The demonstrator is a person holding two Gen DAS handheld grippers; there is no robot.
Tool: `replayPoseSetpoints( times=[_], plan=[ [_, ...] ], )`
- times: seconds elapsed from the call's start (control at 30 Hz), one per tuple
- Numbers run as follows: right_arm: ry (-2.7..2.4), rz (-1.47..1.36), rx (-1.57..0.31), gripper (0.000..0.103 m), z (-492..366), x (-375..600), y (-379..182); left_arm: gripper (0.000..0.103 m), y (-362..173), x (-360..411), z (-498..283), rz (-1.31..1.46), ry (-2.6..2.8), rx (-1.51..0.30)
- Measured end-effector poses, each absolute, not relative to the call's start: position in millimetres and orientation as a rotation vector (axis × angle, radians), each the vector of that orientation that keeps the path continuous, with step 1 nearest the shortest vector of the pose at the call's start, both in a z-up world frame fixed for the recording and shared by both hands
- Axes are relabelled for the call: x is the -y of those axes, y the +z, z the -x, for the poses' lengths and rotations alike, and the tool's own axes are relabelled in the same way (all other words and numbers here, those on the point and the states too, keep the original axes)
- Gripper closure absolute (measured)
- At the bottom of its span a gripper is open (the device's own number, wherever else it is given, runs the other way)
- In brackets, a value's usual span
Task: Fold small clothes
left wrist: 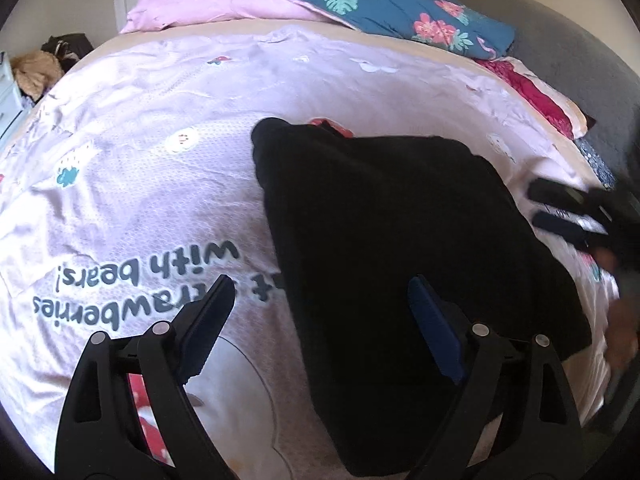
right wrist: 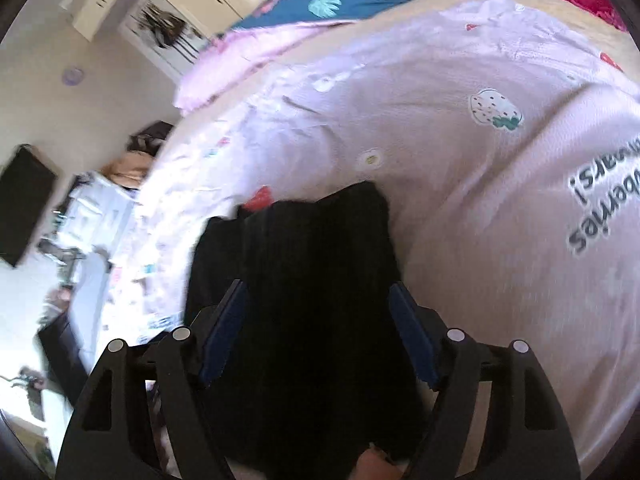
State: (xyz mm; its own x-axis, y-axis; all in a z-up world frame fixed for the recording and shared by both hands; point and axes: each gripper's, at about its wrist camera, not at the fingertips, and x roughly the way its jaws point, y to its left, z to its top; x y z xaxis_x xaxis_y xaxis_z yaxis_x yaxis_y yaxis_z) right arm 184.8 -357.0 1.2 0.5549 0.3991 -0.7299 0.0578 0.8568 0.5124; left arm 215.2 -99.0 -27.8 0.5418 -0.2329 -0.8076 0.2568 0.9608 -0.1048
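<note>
Two grippers are seen, one per hand, both angled downward over a bed. The left gripper (left wrist: 320, 320) is held above the near edge of a black garment (left wrist: 400, 240), its fingers spread wide; one finger (left wrist: 208, 320) hangs over the pink printed cover (left wrist: 140, 200) and the other (left wrist: 434, 328) over the dark cloth, with nothing pinched between them. The right gripper (right wrist: 316, 328) is likewise tilted down, and its fingers are parted with the black garment (right wrist: 312, 260) lying beneath and between them; no pressing of the pads on the cloth can be made out, though the picture is blurred. In the left wrist view the right gripper (left wrist: 560, 210) is seen at the far right edge of the garment, its two dark fingers apart, and part of a hand (left wrist: 624, 332) is glimpsed below it, blurred.

One black garment is counted, laid flat on the pink cover near the middle of the bed, with a small patch of red (left wrist: 332, 126) showing at its far end. One pink cover with grey lettering and strawberry prints is spread across the bed. One blue floral duvet (left wrist: 380, 8) with a pink underside is bunched at the far side, and one red and cream pillow (left wrist: 536, 96) lies near it. One grey headboard (left wrist: 580, 60) is seen at the right.
</note>
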Motion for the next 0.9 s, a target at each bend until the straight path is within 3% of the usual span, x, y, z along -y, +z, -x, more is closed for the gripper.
replayPoseSetpoints(
  times=[0.13,0.27,0.33,0.37,0.63,0.9],
  plan=[
    [0.181,-0.468,-1.028,0.035,-210,348,-9,0.022,-29,104,-210,-0.067,-0.288,-0.934],
    [0.178,-0.330,-1.040,0.052,-214,327,-2,0.022,-28,108,-209,-0.069,-0.297,-0.927],
    [0.192,-0.283,-1.049,0.086,-217,318,-5,0.022,-28,108,-209,-0.063,-0.298,-0.927],
    [0.194,-0.252,-1.036,0.091,-216,312,-5,0.022,-28,108,-209,-0.059,-0.299,-0.928],
    [0.353,-0.158,-0.801,0.093,-199,306,56,0.022,-15,102,-199,-0.002,-0.333,-0.913],
    [0.276,-0.283,-0.968,0.092,-218,356,-18,0.021,-34,118,-196,-0.037,-0.363,-0.966]
  ],
)
